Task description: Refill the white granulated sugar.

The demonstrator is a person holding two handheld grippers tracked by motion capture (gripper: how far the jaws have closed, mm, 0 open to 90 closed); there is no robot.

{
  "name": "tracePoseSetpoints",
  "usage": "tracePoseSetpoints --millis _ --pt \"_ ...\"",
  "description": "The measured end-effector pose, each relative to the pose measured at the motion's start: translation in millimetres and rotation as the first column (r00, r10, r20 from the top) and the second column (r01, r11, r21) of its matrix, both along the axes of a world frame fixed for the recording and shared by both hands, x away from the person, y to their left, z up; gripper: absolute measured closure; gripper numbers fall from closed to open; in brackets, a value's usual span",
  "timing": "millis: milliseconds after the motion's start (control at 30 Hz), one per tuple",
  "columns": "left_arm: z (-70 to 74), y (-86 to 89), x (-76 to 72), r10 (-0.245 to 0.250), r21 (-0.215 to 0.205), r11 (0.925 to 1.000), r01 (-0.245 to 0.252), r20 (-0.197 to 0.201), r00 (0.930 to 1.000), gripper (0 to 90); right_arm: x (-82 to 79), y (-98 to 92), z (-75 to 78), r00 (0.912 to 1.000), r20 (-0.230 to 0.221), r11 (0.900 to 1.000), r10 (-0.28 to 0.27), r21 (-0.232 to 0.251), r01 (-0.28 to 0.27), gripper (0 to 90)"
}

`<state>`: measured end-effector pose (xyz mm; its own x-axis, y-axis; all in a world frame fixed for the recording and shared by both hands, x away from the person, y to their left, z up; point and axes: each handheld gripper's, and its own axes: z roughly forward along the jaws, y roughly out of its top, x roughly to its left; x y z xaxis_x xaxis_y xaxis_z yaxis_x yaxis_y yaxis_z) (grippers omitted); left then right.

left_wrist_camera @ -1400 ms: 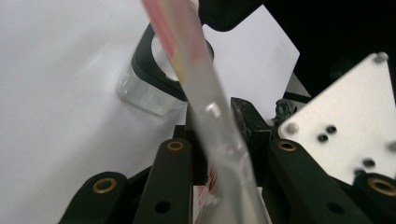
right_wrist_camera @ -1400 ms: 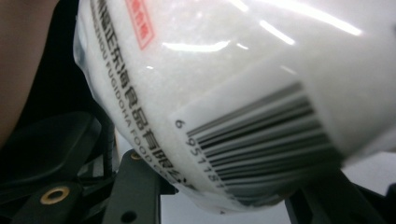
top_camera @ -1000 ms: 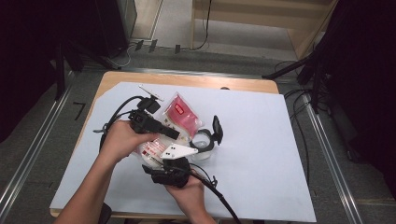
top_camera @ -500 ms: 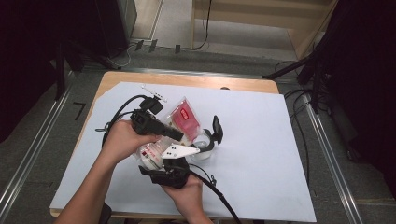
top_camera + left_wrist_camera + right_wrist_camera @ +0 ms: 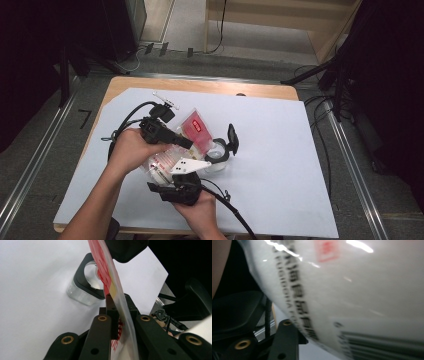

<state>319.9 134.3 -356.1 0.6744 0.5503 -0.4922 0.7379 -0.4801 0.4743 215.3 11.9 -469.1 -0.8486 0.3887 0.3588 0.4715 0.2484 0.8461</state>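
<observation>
1. White sheeting covers the desk (image 5: 280, 150), whose wooden far edge shows beyond it; dark floor and cables lie around.
2. A clear plastic bag (image 5: 192, 131) with red contents and red print is held up over the middle of the desk, towards its near edge, between both tools.
3. The left gripper (image 5: 186, 143) is seen with its jaws shut tight on the bag's upper part; in the left gripper view the film (image 5: 117, 290) runs straight out along the jaws.
4. The right gripper (image 5: 181, 172) is closed partway on the bag's bulging white lower end (image 5: 352, 302), which is pressed close against its camera.
5. The bag's long axis is tilted down towards an open glass jar (image 5: 216, 156) with a black flip lid, just right of the bag.
6. The coming move is judged to turn on bringing the bag's mouth over that jar's opening (image 5: 91, 277), and the left gripper is the nearer.
</observation>
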Motion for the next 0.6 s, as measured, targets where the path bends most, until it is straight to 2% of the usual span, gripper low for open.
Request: tracePoseSetpoints --millis 100,233,300,400,433,500,600 --pt "1.3 -3.9 -1.2 -0.003 -0.011 0.9999 0.003 -0.004 1.0000 83.9 -1.9 3.1 1.8 0.9995 0.029 0.999 -0.009 -0.034 0.010 58.3" --pt "2.0 -7.4 -1.9 -0.004 -0.010 0.9999 0.004 0.009 1.0000 81.7 -1.1 3.1 2.2 0.9995 0.012 0.999 -0.029 -0.030 0.029 61.7" --pt "1.9 -7.0 -1.5 -0.005 -0.011 0.9999 0.005 0.006 1.0000 81.1 -0.1 2.5 1.3 0.9997 0.001 0.999 -0.022 -0.026 0.022 62.2" --pt "5.8 -3.4 -1.2 0.005 -0.047 0.9989 -0.005 0.003 1.0000 75.9 2.0 1.3 -1.2 0.9992 -0.034 1.000 -0.020 -0.004 0.020 62.9" --pt "8.0 -2.5 -2.0 0.014 -0.050 0.9987 -0.014 0.012 0.9998 75.7 2.8 0.5 -2.3 0.9989 -0.037 1.000 -0.028 0.001 0.028 63.1" --pt "11.9 -1.1 -4.0 0.016 -0.022 0.9996 -0.015 0.065 0.9978 76.7 5.2 -1.6 -4.9 0.9980 -0.047 0.999 -0.042 0.005 0.042 63.5" --pt "14.0 0.4 -4.6 0.007 -0.003 1.0000 -0.006 0.078 0.9969 80.5 5.8 -3.7 -7.6 0.9983 -0.034 0.999 -0.048 -0.004 0.048 63.9"
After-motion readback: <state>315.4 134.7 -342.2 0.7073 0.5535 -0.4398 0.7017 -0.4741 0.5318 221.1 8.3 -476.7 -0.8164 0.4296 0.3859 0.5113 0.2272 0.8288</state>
